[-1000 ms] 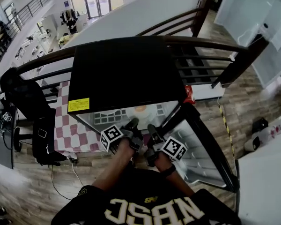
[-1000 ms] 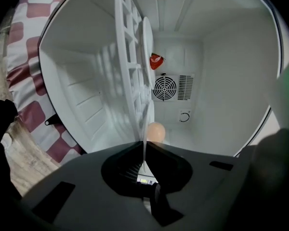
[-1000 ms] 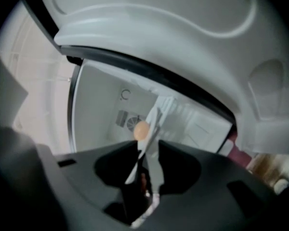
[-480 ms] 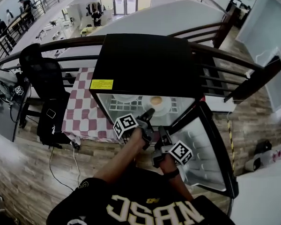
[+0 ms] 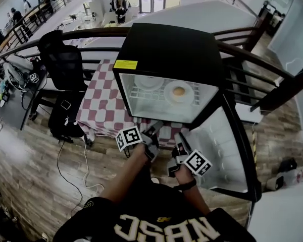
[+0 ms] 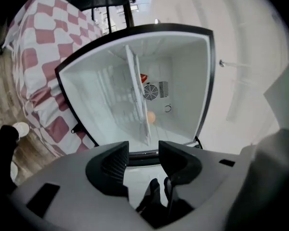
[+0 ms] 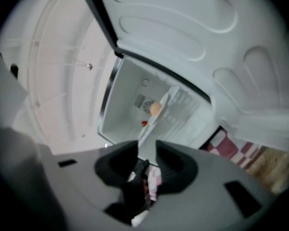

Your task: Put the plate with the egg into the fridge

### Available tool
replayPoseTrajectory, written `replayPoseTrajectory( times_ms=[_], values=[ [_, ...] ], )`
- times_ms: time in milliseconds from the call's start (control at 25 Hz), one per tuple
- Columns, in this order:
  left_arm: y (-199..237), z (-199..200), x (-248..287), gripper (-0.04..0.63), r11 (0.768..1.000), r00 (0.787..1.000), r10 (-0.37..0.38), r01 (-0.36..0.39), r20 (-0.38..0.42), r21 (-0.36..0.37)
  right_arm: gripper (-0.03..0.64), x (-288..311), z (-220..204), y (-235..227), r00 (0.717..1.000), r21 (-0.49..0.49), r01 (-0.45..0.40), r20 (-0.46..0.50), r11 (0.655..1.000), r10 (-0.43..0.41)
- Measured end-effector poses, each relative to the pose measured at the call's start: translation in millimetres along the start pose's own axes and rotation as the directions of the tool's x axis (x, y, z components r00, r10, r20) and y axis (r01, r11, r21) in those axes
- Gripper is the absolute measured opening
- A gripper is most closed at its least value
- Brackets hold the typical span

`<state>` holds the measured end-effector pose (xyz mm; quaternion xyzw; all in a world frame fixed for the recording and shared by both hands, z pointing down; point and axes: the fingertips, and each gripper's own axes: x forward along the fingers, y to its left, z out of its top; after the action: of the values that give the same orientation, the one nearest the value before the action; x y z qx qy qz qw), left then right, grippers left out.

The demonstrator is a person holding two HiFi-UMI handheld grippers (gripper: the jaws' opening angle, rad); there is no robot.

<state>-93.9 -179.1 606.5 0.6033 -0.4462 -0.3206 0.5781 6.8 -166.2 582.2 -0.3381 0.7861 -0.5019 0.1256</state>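
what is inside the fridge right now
In the fridge, on its wire shelf, sit the plate with the egg and, to its left, a second white dish, apart. The head view does not show under the shelf.

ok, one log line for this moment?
phase: plate placed | plate: on shelf inside fridge, egg on it | left tongs: opening, empty | right tongs: open, empty | door: open

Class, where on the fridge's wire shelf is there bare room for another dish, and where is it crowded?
Bare: the front strip of the wire shelf, between its front edge and the two dishes. Crowded: the back, where the plate with the egg and a second white dish sit side by side.
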Motion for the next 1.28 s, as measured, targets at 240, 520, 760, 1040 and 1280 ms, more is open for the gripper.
replayPoseTrajectory(
  times_ms=[240,520,760,1040,1280],
  values=[
    [-24,11,-77,0.077,0.941,0.989,-0.011,-0.039,0.147,0.337,0.061,-15,-11,52,0.998,-0.382,-0.065,-0.024,0.922,0.060],
    [-85,6,-119,0.028,0.591,0.971,-0.031,-0.174,0.238,0.788,0.035,-27,-2,96,0.999,-0.700,-0.023,0.016,0.714,0.049],
    [-127,-7,-131,0.023,0.384,0.953,-0.111,-0.221,0.282,0.897,0.031,-35,-1,107,0.998,-0.774,0.025,0.051,0.633,0.023],
    [-136,-12,-130,0.023,0.315,0.943,-0.127,-0.257,0.309,0.914,0.031,-40,5,114,0.994,-0.809,0.072,0.108,0.583,0.027],
    [-141,-6,-134,0.023,0.286,0.935,-0.115,-0.292,0.336,0.913,0.031,-37,-2,123,0.994,-0.819,0.061,0.100,0.571,0.038]
  ],
)
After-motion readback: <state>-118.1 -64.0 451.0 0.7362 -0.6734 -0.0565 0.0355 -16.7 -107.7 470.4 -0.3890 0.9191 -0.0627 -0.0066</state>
